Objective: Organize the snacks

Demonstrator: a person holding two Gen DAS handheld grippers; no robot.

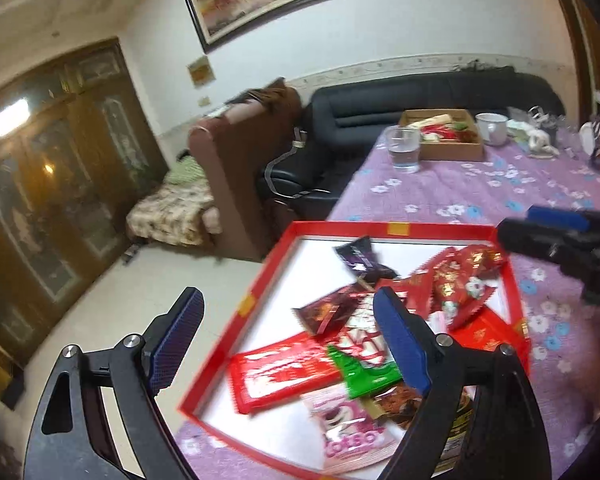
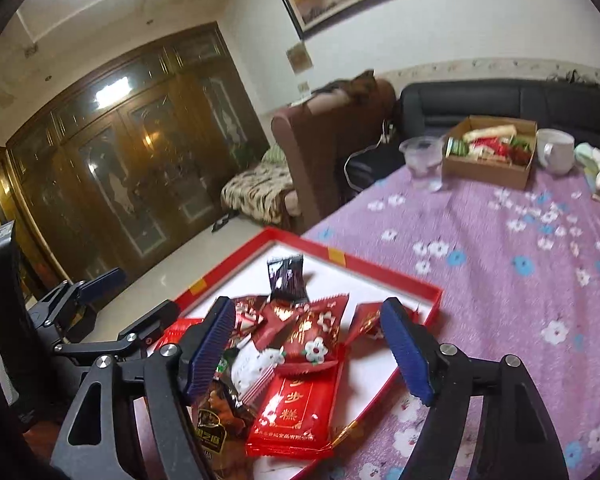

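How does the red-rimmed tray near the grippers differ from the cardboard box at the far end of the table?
The red tray is wide and shallow with a bright red rim and white floor; the cardboard box is smaller, plain brown and has taller walls. The red tray sits at the near table edge, under both open hand-held grippers; the cardboard box stands far off, between a clear cup and a white mug. Both hold wrapped snacks on the purple flowered tablecloth.

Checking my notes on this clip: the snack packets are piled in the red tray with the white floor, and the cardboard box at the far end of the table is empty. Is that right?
Not quite. The cardboard box is not empty: it holds red, green and pale wrapped items, as the right wrist view shows. The rest stands: the snack packets lie piled in the red tray with the white floor.
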